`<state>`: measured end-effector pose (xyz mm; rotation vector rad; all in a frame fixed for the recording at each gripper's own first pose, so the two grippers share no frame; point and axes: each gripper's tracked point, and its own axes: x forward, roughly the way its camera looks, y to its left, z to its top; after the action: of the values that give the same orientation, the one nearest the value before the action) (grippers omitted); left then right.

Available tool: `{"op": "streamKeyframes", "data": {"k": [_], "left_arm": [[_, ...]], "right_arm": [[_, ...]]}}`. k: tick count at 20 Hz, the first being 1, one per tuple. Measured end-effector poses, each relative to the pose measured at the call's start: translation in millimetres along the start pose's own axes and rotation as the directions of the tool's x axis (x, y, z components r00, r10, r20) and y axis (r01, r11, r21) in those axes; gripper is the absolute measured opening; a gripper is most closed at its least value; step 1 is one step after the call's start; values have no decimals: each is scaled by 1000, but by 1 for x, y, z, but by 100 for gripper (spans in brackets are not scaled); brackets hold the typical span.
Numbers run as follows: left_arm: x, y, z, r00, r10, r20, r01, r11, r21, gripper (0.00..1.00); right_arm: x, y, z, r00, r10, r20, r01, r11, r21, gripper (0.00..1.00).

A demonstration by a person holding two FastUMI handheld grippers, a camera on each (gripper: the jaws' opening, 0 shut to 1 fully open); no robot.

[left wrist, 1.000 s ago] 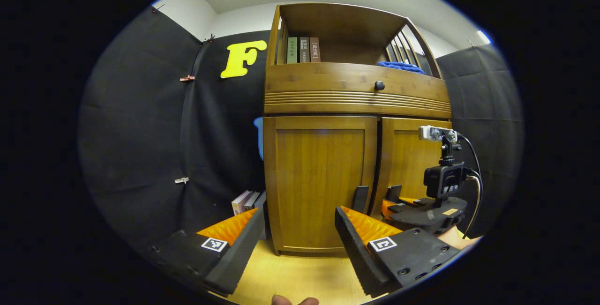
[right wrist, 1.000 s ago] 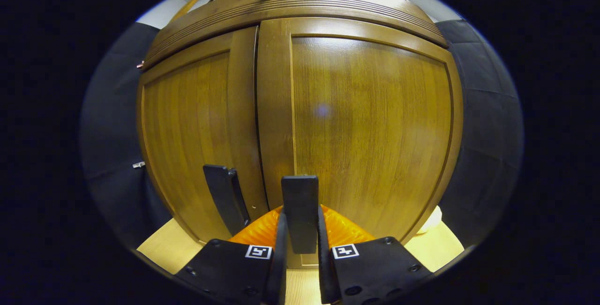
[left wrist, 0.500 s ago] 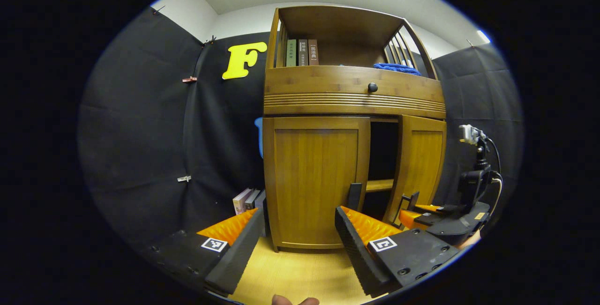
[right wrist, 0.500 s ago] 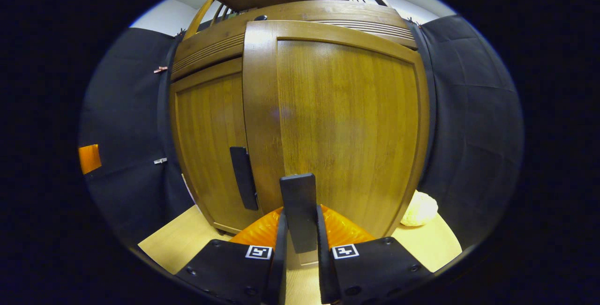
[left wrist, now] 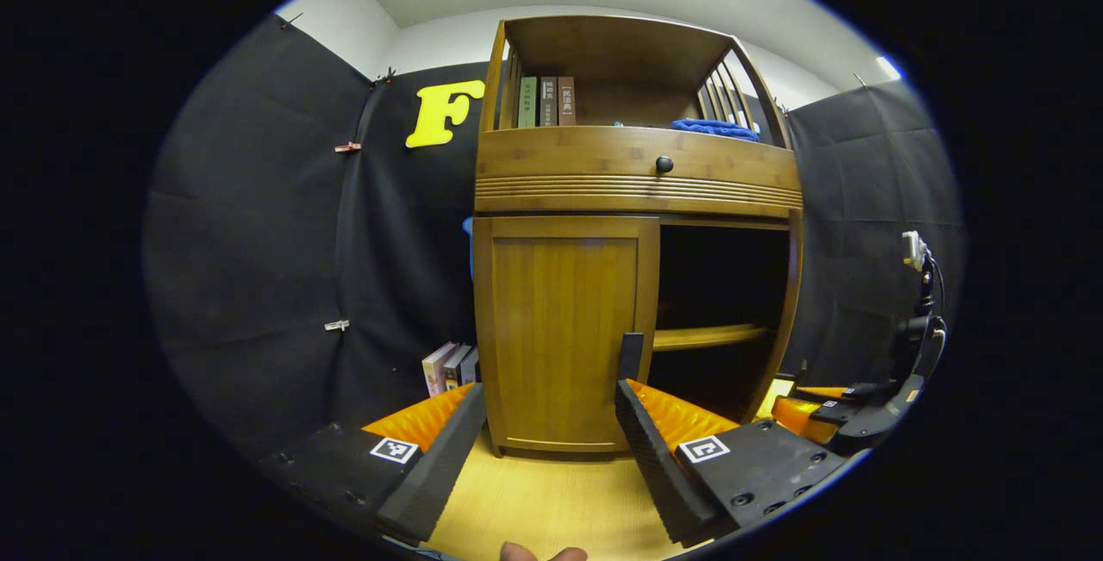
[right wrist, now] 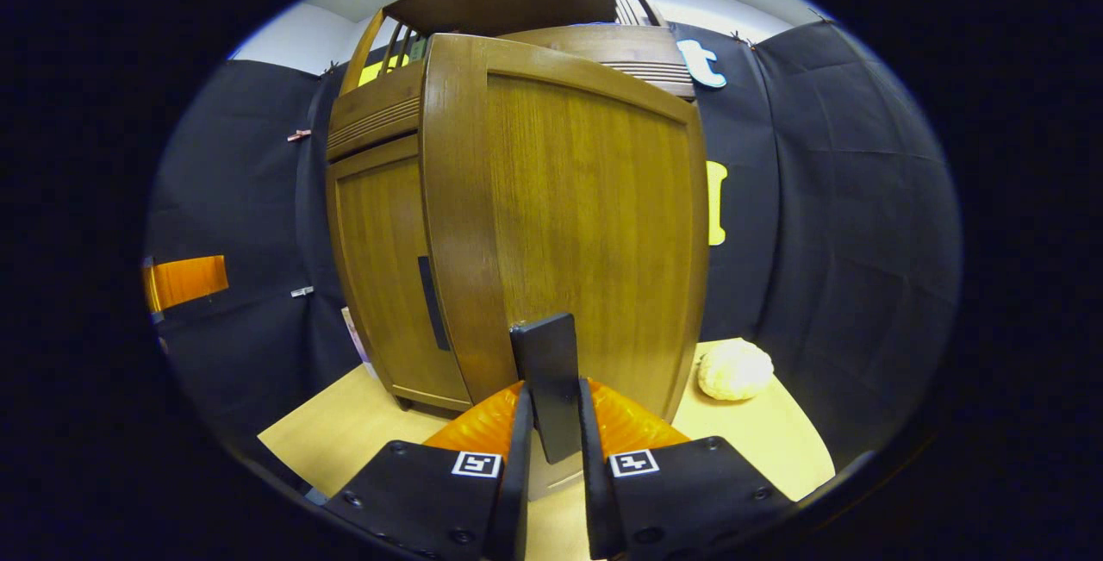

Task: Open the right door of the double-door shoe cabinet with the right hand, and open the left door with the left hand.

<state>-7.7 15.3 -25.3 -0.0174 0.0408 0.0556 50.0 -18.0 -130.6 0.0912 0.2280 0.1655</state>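
My right gripper (right wrist: 551,423) has its two fingers pressed onto the flat dark handle (right wrist: 548,384) of the brown wooden right door (right wrist: 569,216), one on each side. That door fills the space straight ahead of this tool and stands swung well out from the brown wooden double-door shoe cabinet (left wrist: 633,190). In the left gripper view the right half of the cabinet gapes dark, with a bare wooden shelf (left wrist: 707,336) crossing it, so I judge the right-hand half of the job to be as good as done; the door may take a little more swing, but the opening is already wide.

My left gripper (left wrist: 547,449) is spread wide and holds nothing. The brown wooden left door (left wrist: 564,328) sits ahead of it, shut flush with the frame, and its own flat dark handle (left wrist: 631,357) stands just above and beyond my right-hand finger, clear of both fingers. That door is the half I have left: bring the tool forward, get the handle between the fingers, close on it and draw it out.

Off to the right of the left tool, low down, I can see the right gripper (left wrist: 827,402) at the swung-out door. A pale round lump (right wrist: 734,369) lies on the light wooden floor (right wrist: 775,440) to the right of the right tool, near the open door's far edge.
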Motion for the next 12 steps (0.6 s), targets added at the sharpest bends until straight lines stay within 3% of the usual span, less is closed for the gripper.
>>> {"op": "streamKeyframes", "data": {"k": [5, 12], "left_arm": [[-6, -26, -2, 999, -40, -5, 40, 999, -3, 94], [-12, -41, -3, 998, -69, 0, 69, 998, -1, 92]], "right_arm": [[-23, -23, 7, 1000, -22, 17, 23, 999, -49, 31], [-36, -36, -2, 999, -37, -4, 37, 999, -22, 31]]}}
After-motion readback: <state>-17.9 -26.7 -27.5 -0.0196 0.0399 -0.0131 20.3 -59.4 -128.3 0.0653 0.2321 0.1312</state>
